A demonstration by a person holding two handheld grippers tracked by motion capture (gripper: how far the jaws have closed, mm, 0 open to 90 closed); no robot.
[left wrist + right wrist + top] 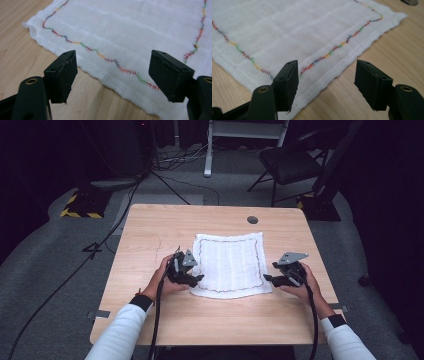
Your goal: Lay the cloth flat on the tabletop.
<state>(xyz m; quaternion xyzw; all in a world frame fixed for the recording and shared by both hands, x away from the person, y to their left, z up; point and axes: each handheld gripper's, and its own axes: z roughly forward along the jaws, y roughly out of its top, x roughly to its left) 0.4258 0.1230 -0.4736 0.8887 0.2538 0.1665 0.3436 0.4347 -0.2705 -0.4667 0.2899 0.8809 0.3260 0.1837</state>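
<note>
Light wooden table (150, 227), square top, pale grain running left to right. White cloth (230, 262) spread flat at centre, slightly toward far half, edges wavy; multicoloured zigzag stitching (112, 61) tracing wavy line just inside hem. Small dark round disc (252, 220) on tabletop near far edge, apart from cloth's far right corner. Bare wood all round cloth.

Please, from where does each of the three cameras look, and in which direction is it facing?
High view: above the person's side, facing forward and down on the table; both forearms, the left gripper and the right gripper show.
Left gripper view: rides on the left gripper, facing the white cloth; its open black jaws show.
Right gripper view: rides on the right gripper, facing the cloth's corner; its open jaws show.
Shared: all see the cloth with its coloured stitching on the wooden table.
</note>
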